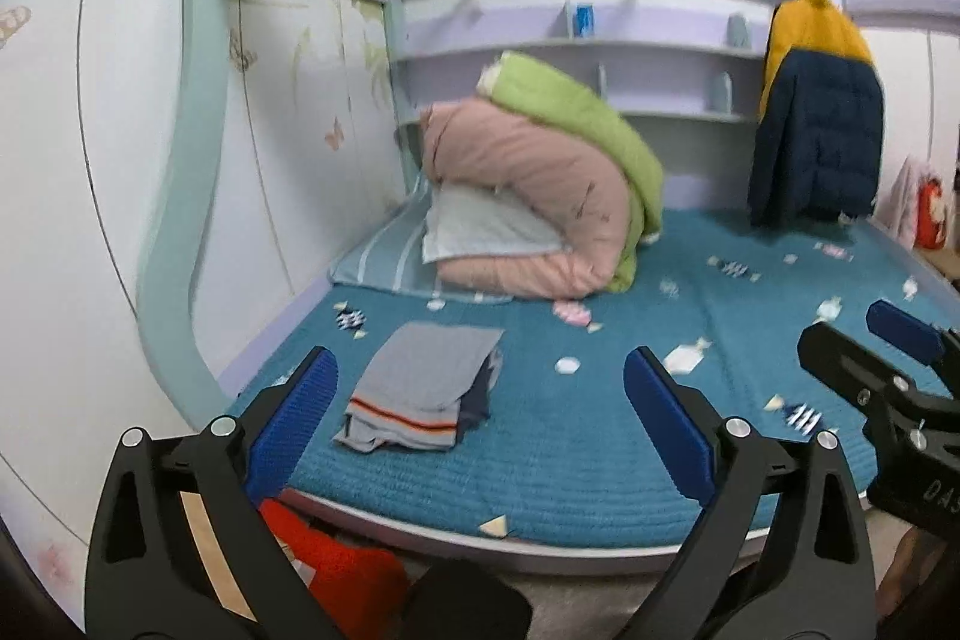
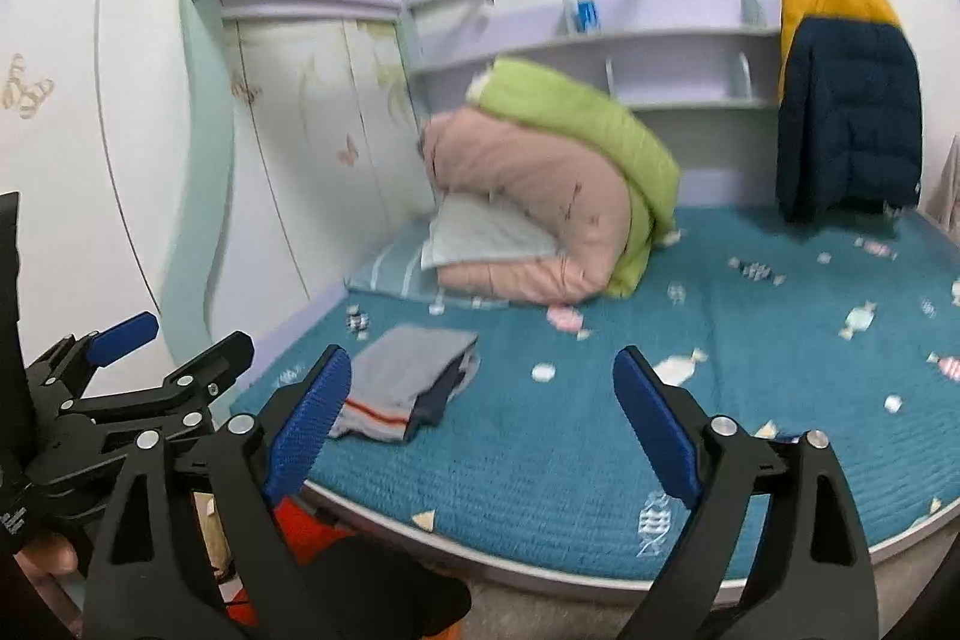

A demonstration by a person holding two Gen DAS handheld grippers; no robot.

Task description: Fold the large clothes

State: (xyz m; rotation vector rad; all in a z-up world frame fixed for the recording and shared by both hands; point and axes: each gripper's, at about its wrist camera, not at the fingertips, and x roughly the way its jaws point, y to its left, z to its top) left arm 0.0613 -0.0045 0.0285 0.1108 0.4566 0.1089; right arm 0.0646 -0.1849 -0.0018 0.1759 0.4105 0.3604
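Grey folded garment [image 1: 423,388] on bed [image 1: 600,436]

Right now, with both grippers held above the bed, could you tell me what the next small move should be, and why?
Probably reach down for the orange-red garment below the near bed edge. The folded grey garment with an orange stripe already lies flat on the teal bedspread, and both the left gripper and the right gripper are open and empty, so the next piece seems due.
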